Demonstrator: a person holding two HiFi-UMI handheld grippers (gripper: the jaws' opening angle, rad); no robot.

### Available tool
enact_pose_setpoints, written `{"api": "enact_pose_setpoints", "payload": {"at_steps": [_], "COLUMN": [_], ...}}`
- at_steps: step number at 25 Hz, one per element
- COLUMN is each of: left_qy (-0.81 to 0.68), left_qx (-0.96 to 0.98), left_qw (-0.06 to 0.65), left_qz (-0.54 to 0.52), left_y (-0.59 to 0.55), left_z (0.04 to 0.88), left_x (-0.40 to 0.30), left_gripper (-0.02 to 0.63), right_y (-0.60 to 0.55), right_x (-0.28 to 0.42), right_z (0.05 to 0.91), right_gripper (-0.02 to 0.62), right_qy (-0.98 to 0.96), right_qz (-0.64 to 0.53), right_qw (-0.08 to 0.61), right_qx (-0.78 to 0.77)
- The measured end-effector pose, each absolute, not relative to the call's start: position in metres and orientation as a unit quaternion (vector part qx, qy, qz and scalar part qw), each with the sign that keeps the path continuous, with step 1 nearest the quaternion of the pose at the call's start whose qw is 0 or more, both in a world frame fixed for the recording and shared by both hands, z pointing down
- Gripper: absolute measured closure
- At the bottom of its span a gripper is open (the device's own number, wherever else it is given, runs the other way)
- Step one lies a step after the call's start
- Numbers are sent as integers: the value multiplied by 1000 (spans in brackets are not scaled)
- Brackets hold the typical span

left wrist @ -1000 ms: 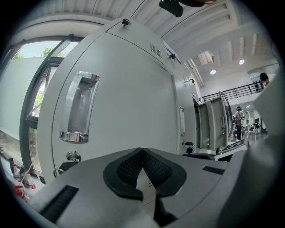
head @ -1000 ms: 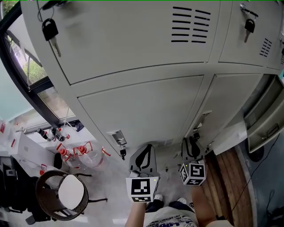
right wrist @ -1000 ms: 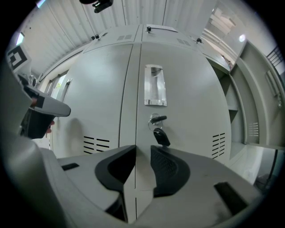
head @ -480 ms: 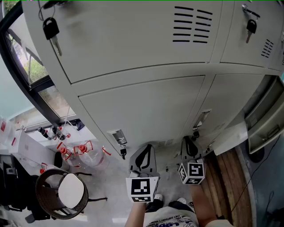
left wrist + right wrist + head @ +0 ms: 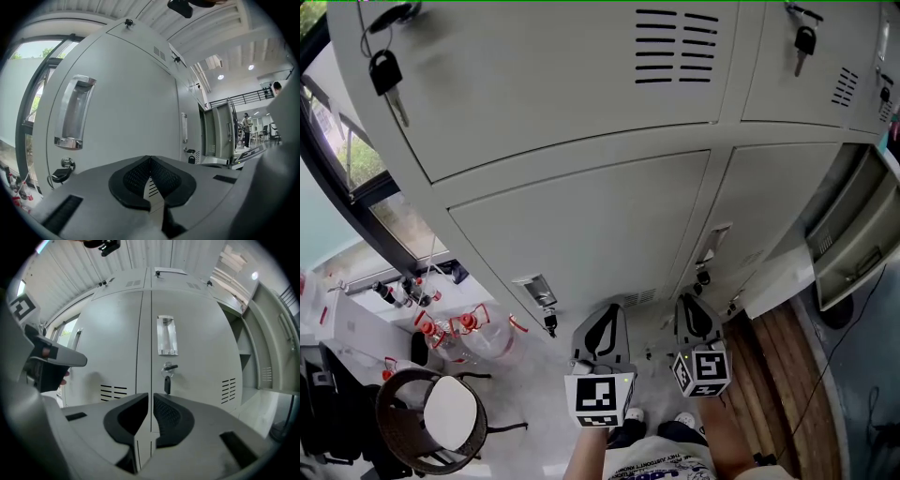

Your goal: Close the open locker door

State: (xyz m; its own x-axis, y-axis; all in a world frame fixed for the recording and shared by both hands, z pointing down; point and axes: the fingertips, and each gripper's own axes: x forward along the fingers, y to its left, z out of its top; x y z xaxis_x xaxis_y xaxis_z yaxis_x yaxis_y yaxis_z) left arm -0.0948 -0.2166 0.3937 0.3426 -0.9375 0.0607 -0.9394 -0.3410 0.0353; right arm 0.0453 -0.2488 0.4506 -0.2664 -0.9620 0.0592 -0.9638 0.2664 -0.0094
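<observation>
Underfoot: pale floor (image 5: 534, 394), wood planking (image 5: 778, 366) to the right, window (image 5: 347, 150) far left. Left gripper (image 5: 150, 159) jaws closed, empty; right gripper (image 5: 151, 395) jaws a slit apart, opening, empty. Beyond, grey locker bank (image 5: 581, 225). Open locker door (image 5: 855, 234) at far right: long axis vertical, swung out toward the near side; plain grey, recessed inner panel.

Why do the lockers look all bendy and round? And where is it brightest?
Left gripper view and right gripper view: wide-angle lenses bulge the lockers and leave black corners. Head view: they lean but look sharp. Left gripper view: brightest at the window and the ceiling lights.
</observation>
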Motion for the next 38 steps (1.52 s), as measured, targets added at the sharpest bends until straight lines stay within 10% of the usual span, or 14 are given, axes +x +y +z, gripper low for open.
{"api": "enact_pose_setpoints", "payload": {"at_steps": [38], "left_qy": [-284], "left_qx": [959], "left_qw": [22], "left_qz": [13], "left_y": [-183], "left_z": [383], "left_x": [207], "left_gripper": [601], "right_y": [-76], "right_x": [361], "right_z": [415], "right_gripper": [413], "right_qy": [-528], "right_qz": [9], "right_qw": [-17], "right_qx": [849]}}
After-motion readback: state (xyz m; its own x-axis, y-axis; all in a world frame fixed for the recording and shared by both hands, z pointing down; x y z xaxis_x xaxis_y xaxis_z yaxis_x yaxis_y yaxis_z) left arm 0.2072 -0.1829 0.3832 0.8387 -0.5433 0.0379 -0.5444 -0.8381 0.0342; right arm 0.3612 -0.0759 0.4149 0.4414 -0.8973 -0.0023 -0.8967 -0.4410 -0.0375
